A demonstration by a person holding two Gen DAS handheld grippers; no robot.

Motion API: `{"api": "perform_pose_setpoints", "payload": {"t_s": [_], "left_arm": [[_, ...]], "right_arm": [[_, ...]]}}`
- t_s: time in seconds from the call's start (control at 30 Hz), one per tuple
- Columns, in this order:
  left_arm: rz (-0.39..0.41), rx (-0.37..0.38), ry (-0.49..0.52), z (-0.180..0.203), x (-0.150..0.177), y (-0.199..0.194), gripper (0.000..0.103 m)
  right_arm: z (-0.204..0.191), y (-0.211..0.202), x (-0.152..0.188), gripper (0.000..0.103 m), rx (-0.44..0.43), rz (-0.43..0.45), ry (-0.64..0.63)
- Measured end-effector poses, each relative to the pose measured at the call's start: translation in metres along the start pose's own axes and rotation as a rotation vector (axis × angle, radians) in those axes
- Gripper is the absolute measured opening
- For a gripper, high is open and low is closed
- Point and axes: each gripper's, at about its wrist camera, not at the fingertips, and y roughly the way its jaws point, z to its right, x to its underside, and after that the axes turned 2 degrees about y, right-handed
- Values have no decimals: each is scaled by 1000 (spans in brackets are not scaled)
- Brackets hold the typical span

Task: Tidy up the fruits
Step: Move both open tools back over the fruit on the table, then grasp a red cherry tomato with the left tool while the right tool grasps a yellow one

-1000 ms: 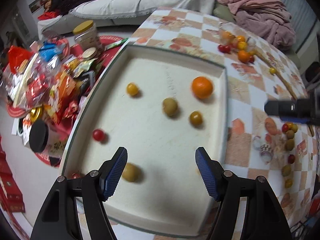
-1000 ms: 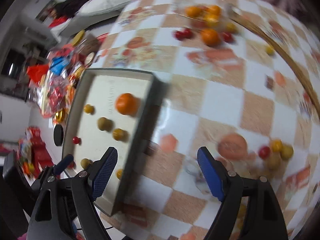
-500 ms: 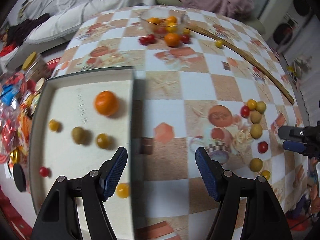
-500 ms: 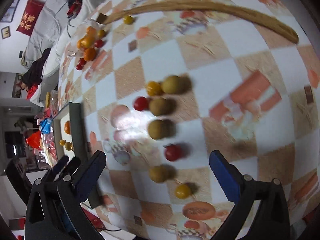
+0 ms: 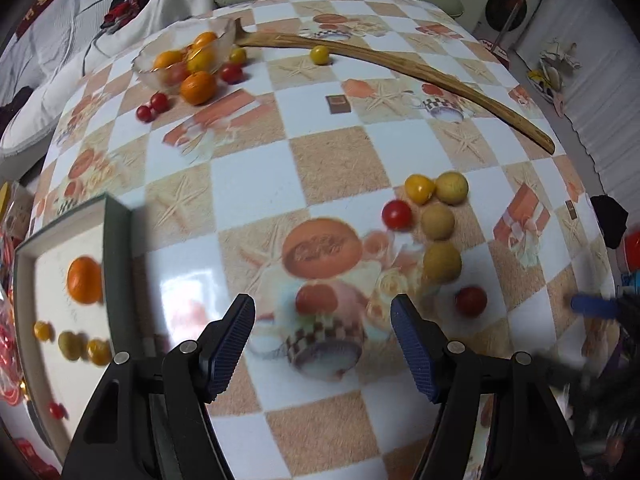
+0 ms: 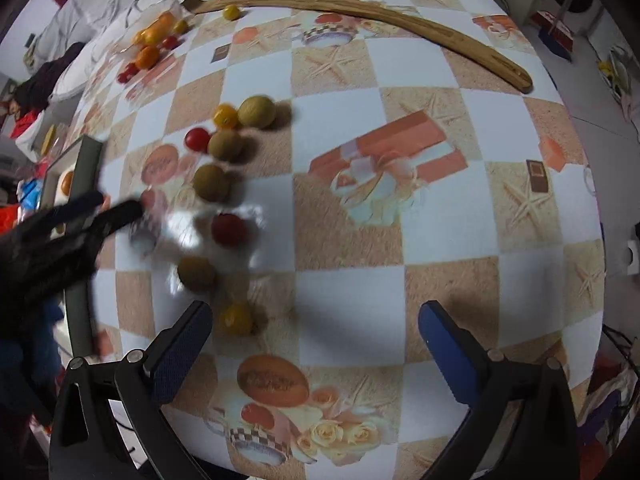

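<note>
Because a loose cluster of small red, yellow and olive-green round fruits [image 6: 224,184] lies on the checked-oilcloth counter [image 6: 400,260], well apart from the shallow white grey-rimmed tray [image 5: 116,264] holding other fruits, the left gripper [image 5: 322,340] and right gripper [image 6: 316,348] hover, jaws apart and empty, likely ready to pick.

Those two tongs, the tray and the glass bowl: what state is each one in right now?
Left tongs: open, holding nothing.
Right tongs: open, holding nothing.
Tray: holds an orange and several small fruits.
Glass bowl: upright, partly filled with orange and yellow fruit.
</note>
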Motion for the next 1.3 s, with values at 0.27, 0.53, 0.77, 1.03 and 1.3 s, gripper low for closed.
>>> {"api": "perform_pose_setpoints", "payload": {"t_s": [0.27, 0.53, 0.77, 1.03, 1.3], "left_arm": [[22, 23, 77, 13, -23, 23, 72], [34, 9, 109, 25, -35, 41, 72], [49, -8, 104, 32, -42, 45, 72], [50, -5, 129, 43, -43, 41, 28], [20, 71, 86, 32, -37, 34, 22]], "right_arm": [[-16, 8, 26, 103, -20, 13, -55], [-37, 17, 31, 93, 28, 45, -154], [-57, 26, 26, 78, 77, 61, -225], [-75, 28, 32, 45, 135, 83, -307], [-58, 18, 29, 24, 8, 59, -185]]}}
